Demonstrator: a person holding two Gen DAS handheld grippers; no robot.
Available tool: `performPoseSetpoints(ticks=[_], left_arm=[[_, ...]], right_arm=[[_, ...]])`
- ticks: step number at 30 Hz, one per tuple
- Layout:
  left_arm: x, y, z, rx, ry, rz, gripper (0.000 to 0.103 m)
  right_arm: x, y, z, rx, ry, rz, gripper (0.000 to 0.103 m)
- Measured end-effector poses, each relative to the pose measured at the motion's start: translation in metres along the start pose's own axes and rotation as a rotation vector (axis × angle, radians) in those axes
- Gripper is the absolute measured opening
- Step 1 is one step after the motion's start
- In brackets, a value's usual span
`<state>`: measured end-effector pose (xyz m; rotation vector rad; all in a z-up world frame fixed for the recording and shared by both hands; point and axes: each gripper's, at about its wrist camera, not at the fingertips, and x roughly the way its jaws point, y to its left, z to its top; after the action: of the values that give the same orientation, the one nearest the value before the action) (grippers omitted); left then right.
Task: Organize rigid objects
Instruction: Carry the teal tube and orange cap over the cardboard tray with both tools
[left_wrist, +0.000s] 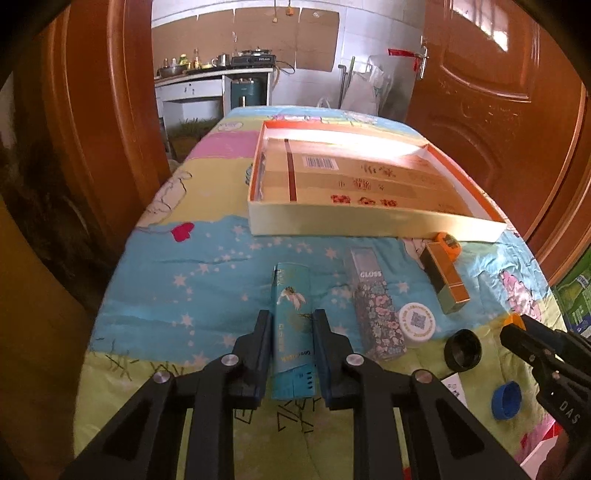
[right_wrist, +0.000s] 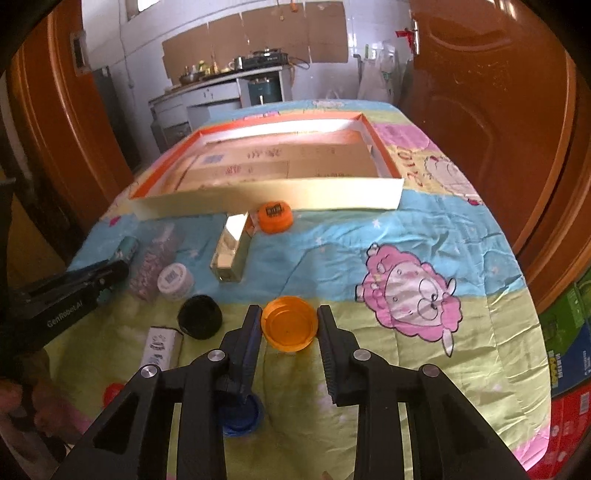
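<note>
A teal flower-printed box (left_wrist: 291, 291) lies lengthwise on the quilt, and my left gripper (left_wrist: 291, 314) is shut on its sides. In the right wrist view an orange cap (right_wrist: 289, 326) lies open side up, with my right gripper (right_wrist: 288, 310) shut on it. Beyond both sits a shallow cardboard box lid (left_wrist: 332, 221) with an orange rim, holding only flat cardboard. Between the grippers lie a floral GLOSS box (left_wrist: 373, 302), a gold box (left_wrist: 445, 280), a white round jar (left_wrist: 417, 323) and a black cap (left_wrist: 463, 349).
An orange round gadget (right_wrist: 275, 217) rests against the lid's front wall. A blue cap (right_wrist: 240, 417), a red cap (right_wrist: 112, 393) and a small white box (right_wrist: 160, 347) lie near the quilt's front edge. Wooden doors flank the table; stacked cartons (right_wrist: 569, 354) stand at right.
</note>
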<state>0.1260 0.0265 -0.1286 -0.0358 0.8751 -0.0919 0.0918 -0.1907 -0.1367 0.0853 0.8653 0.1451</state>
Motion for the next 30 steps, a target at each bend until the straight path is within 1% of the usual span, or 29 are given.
performPoseSetpoints(ticks=[6,17,25,30], left_arm=[[-0.019,-0.004,0.009,0.007,-0.038,-0.009,0.022],[-0.049,-0.013,0.027,0.031,-0.100,-0.023,0.022],[-0.053,-0.014,0.047,0.021,-0.111,-0.027,0.022],[-0.052,-0.018,0.060,0.018,-0.114,-0.046,0.022]], right_arm=[[-0.018,0.003,0.007,-0.011,-0.049,-0.004,0.031],[-0.040,0.008,0.024,-0.030,-0.093,0.005,0.031],[-0.045,0.011,0.041,-0.029,-0.110,0.027,0.031],[-0.048,0.009,0.052,-0.027,-0.120,0.032,0.031]])
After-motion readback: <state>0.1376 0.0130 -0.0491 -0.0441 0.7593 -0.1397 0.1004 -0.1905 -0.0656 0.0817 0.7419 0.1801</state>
